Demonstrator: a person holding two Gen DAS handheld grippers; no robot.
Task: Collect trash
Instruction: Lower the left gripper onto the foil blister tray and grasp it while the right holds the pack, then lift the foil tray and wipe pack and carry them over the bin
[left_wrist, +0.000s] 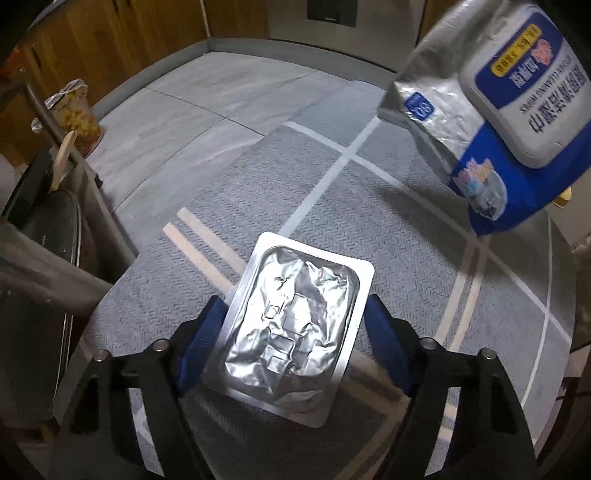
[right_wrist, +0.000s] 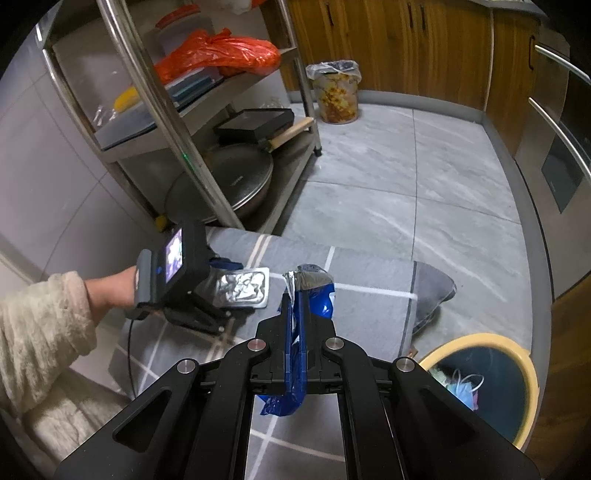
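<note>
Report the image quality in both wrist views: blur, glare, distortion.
Left wrist view: the wipes pack is motion-blurred; the foil tray is sharp with bright glare; straight rug lines bow. Right wrist view: dim, heavy fisheye bending the rack posts; the yellow-rimmed bin is slightly soft.

Crumpled foil tray (left_wrist: 295, 328), blue wipes pack (left_wrist: 517, 122), both aloft

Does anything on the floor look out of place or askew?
Yes. The grey rug has its far right corner folded up, showing a darker underside on the tiled floor. Otherwise nothing looks spilled.
</note>
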